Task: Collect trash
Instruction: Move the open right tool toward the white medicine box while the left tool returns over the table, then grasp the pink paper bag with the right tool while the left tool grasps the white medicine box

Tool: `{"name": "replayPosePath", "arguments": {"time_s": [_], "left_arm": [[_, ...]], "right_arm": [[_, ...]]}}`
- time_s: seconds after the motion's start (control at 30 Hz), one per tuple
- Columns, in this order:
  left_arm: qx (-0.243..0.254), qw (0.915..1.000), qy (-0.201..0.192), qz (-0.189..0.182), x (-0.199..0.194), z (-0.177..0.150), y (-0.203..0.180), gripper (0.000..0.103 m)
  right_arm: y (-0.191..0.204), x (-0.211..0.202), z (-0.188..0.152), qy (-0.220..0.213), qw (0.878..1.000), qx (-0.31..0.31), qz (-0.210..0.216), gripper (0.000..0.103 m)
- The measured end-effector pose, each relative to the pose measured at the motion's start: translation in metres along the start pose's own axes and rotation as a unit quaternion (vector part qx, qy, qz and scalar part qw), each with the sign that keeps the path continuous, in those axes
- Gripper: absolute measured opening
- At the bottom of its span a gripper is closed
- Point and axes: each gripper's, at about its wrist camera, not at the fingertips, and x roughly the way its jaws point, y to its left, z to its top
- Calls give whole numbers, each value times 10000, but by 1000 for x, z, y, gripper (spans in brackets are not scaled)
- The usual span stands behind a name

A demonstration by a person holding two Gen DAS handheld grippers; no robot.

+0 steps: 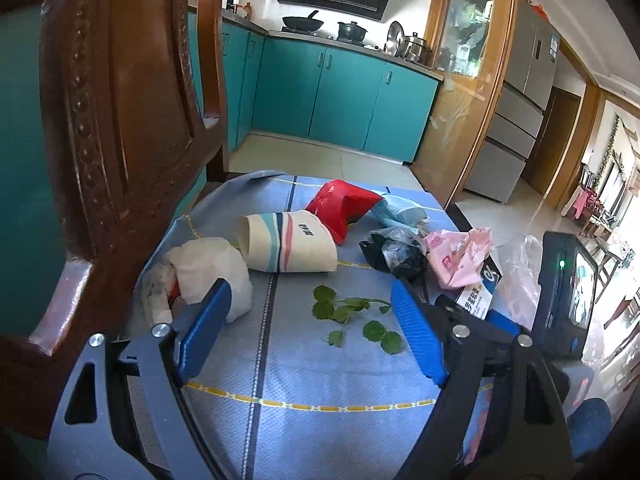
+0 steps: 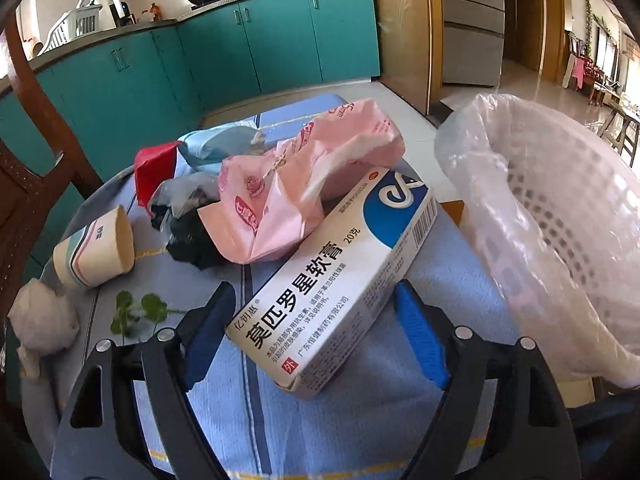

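Your left gripper point(image 1: 310, 334) hangs low over the table point(image 1: 320, 376), its blue pads spread wide apart with nothing between them. Just ahead of it, in the middle of the left wrist frame, lie the green leaves point(image 1: 352, 316) on the blue cloth. Left of centre sits a crumpled white tissue point(image 1: 212, 268), with the left pad just in front of it. Behind the leaves a paper cup point(image 1: 290, 246) lies on its side, mouth toward the left. Further back you see a red bag point(image 1: 344, 204), a black bag point(image 1: 394, 254) at centre right and a pink wrapper point(image 1: 460, 256) beside it. A wooden chair point(image 1: 120, 120) fills the left side of that frame.

Your right gripper point(image 2: 316, 334) is also spread open. A white and blue medicine box point(image 2: 340, 276) lies slanted between its pads in the centre of the right wrist frame; whether either pad touches it, you cannot tell. The box's far end rests against the pink wrapper point(image 2: 304, 184). On the right of that frame stands a white basket point(image 2: 560, 216) lined with clear plastic. At lower left you see the tissue point(image 2: 44, 320), the cup point(image 2: 96, 248) and the leaves point(image 2: 140, 312).
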Motion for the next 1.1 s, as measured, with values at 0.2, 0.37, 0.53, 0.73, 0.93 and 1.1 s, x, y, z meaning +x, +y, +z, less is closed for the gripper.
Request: {"name": "replayPosePath", "arguments": {"time_s": [0.2,0.37,0.53,0.73,0.93,1.1], "left_arm": [[26,10000,30,-67,1,0,0,83],[176,9998,-14,-26,-2,-1,-6,83],[153,9999,-7,-63,-4,-1,-8,83],[156,9997,138,-104,1,-3,-11,83],[265,9986,423,-177,9,-10,-19,83],[568,9934,743,-666,19,-23,-47,84]], "right_arm": [[-4,-11,-7,80,9994,-172,294,57],[-15,-38,-30,228,9932,-364,1083,52],[-1,-63,-57,237,9714,-1470,1849,52],[-17,-76,-53,167,9635,-1512,2205,69],[-58,-116,-5,-1093,9798,-943,1386,71],[-25,-67,57,-355,9784,-1775,999,71]]}}
